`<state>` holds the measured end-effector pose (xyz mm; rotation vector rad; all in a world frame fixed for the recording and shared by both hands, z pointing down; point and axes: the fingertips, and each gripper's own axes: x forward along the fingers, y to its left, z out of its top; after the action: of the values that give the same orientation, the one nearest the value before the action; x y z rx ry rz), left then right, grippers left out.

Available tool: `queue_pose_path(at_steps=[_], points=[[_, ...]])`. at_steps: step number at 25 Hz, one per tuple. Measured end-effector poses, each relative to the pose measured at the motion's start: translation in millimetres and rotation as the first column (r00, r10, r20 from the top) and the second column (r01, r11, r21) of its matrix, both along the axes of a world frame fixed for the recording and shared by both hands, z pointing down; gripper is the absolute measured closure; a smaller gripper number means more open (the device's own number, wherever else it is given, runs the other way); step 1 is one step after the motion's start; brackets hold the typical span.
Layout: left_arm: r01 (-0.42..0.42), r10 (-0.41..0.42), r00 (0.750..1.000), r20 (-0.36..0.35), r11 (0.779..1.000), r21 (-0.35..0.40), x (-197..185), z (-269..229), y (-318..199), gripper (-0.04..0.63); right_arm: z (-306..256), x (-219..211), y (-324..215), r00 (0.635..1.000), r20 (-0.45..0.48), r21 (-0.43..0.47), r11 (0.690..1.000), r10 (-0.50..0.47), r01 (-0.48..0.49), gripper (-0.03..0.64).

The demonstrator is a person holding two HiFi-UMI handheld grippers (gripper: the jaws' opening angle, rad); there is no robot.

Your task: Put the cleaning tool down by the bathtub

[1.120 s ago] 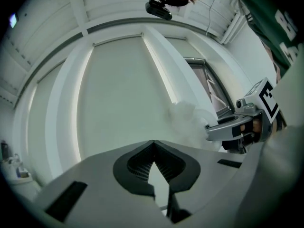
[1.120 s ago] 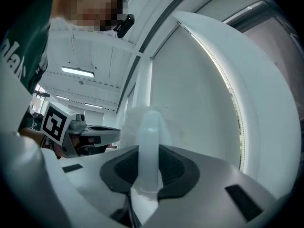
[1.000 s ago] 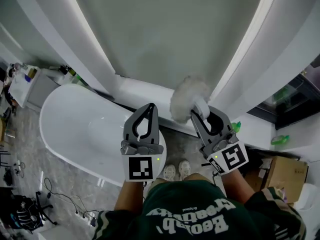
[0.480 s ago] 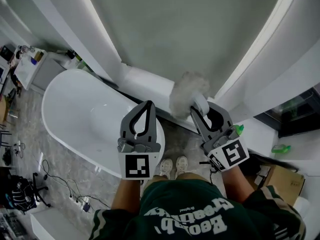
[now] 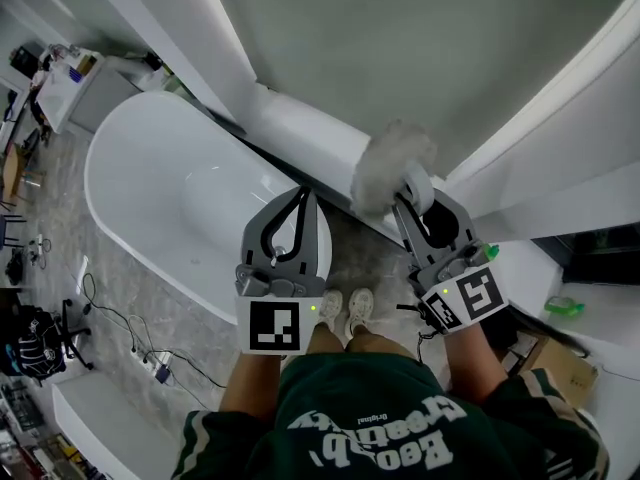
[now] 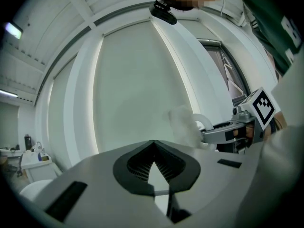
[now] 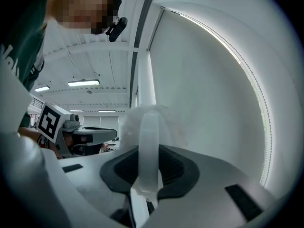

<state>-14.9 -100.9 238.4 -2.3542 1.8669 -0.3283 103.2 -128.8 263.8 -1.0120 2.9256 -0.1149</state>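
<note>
The cleaning tool is a white fluffy duster head (image 5: 388,171) on a pale plastic loop handle (image 5: 418,184). My right gripper (image 5: 421,206) is shut on that handle, and in the right gripper view the handle (image 7: 148,146) stands upright between the jaws with the fluff (image 7: 129,122) behind it. My left gripper (image 5: 303,195) hangs beside it, shut with nothing in it, its jaw tips meeting (image 6: 153,143). Both are above the floor strip between the white oval bathtub (image 5: 160,183) and the wall ledge (image 5: 305,128). The left gripper overlaps the tub's near end.
The person's shoes (image 5: 345,311) stand on grey marbled floor (image 5: 190,318) just below the grippers. Cables (image 5: 110,313) lie at the left. A cardboard box (image 5: 555,358) and a green bottle (image 5: 563,306) are at the right, and a white cabinet (image 5: 75,93) is beyond the tub.
Both grippers have sunk a little towards the floor beside the tub. The tool has stayed in the right gripper's grip, and the left gripper has stayed shut.
</note>
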Motion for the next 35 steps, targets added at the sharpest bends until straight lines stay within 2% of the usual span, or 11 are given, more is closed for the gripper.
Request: queue_pose_path(at_steps=[3,10,16,22,25,28,32,35], points=[[-0.006,0.006,1.000,-0.012,1.000,0.001,5,6,4,0.588,0,-2,5,0.999,0.020,0.023,0.999,-0.038,0.037,0.523],[-0.016,0.016,1.000,0.014,1.000,-0.010,15,20,10,0.588,14,0,11,0.999,-0.015,0.052,0.997,-0.050,0.050,0.523],[-0.014,0.013,1.000,-0.013,0.999,-0.047,8,34,14,0.588,29,-4,9,0.999,-0.042,0.029,0.999,-0.027,0.029,0.523],[-0.042,0.041,0.999,-0.034,0.999,-0.024,-9,38,2,0.588,26,-15,1,0.997,-0.081,0.048,0.999,0.000,0.004,0.523],[-0.083,0.082,0.996,-0.022,0.996,-0.015,-13,44,-6,0.588,35,-23,-2,0.991,-0.131,0.073,0.997,-0.016,0.026,0.523],[-0.082,0.082,0.996,-0.024,0.997,-0.010,-21,53,-15,0.588,49,-33,-9,0.983,-0.181,0.087,0.995,-0.039,0.055,0.523],[-0.110,0.110,0.994,0.000,0.994,-0.007,-31,65,-24,0.588,76,-47,-27,0.963,-0.269,0.038,0.998,-0.033,0.045,0.523],[-0.120,0.120,0.993,-0.023,0.993,-0.008,-27,77,-23,0.588,98,-46,-34,0.944,-0.329,-0.002,0.999,-0.038,0.040,0.523]])
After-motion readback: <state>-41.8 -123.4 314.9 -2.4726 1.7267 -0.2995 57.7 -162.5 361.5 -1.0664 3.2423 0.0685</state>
